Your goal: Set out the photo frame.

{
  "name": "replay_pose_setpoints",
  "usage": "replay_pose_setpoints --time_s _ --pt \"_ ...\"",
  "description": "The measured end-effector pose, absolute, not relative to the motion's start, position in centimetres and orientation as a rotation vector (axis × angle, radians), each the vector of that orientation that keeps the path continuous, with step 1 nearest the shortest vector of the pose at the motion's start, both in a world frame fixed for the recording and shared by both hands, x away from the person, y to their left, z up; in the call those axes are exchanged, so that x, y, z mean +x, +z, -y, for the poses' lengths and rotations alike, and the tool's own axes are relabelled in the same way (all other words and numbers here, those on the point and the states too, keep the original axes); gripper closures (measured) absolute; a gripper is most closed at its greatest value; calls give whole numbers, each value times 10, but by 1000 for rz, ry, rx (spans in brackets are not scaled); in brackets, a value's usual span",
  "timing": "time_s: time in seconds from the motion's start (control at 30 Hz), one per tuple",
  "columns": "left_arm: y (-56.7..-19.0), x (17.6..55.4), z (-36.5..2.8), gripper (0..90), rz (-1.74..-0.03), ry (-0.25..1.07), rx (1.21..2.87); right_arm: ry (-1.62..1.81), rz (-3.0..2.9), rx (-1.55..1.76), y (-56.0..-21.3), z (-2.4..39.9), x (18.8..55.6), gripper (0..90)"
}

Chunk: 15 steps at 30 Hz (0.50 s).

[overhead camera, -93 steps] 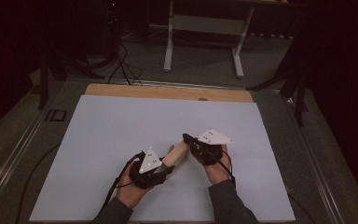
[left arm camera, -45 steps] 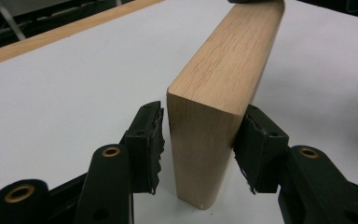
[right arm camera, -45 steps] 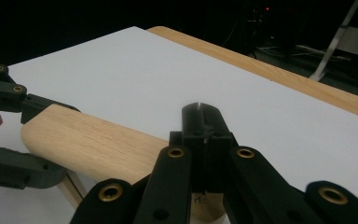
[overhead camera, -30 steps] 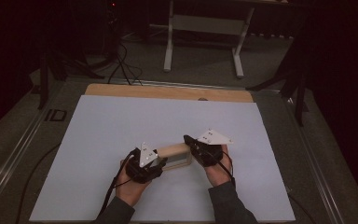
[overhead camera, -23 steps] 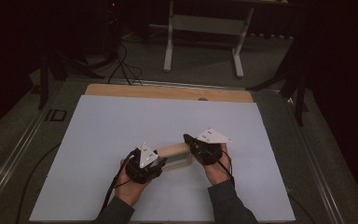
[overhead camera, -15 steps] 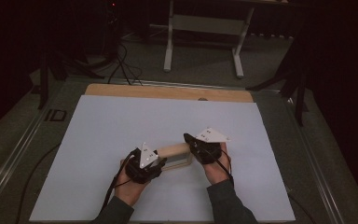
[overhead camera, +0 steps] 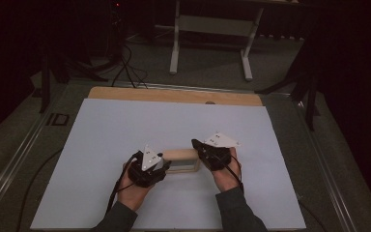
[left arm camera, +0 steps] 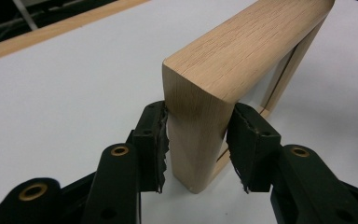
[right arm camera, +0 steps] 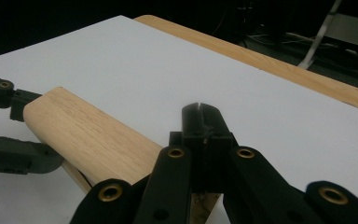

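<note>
The left tongs (left arm camera: 196, 149) pinch one end of the wooden frame (left arm camera: 242, 70); the right tongs (right arm camera: 204, 122) are pressed together at its other end, on the white table (overhead camera: 125, 125).

Desk (overhead camera: 125, 125): flat, covered by a pale blue-white sheet (overhead camera: 280, 193) over nearly the whole top. Bare light wood strip (overhead camera: 174, 95) shows along the far edge, with a small dark mark near its middle-right. One wooden frame (overhead camera: 181, 155) stands on edge on the sheet, near the front centre, long side running left to right. Grey floor (overhead camera: 212, 63) beyond the far edge.
</note>
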<state>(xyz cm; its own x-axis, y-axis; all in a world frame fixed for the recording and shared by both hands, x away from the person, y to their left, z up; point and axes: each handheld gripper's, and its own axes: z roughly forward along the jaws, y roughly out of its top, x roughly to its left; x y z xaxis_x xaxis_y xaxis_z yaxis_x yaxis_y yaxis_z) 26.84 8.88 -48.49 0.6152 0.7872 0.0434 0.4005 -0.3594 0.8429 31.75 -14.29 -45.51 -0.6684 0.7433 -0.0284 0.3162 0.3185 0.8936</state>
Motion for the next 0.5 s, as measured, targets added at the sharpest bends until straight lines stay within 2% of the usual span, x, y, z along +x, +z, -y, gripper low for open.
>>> replay_pose_setpoints --time_s 0.07,0.13,0.3,0.33,0.5 --pt "-485 268 -89 574 -933 571 1985 1310 -2156 928 -455 143 318 874" --pt "-485 269 -89 573 -935 568 1983 1337 -2163 913 -454 146 318 808" --pt "-485 269 -89 574 -936 563 1983 1362 -2157 874 -449 152 315 741" --pt "-485 270 -89 574 -936 560 1982 1362 -2165 854 -446 156 314 703" --pt "-485 270 -90 574 -938 557 1979 1359 -2184 842 -444 164 312 647"
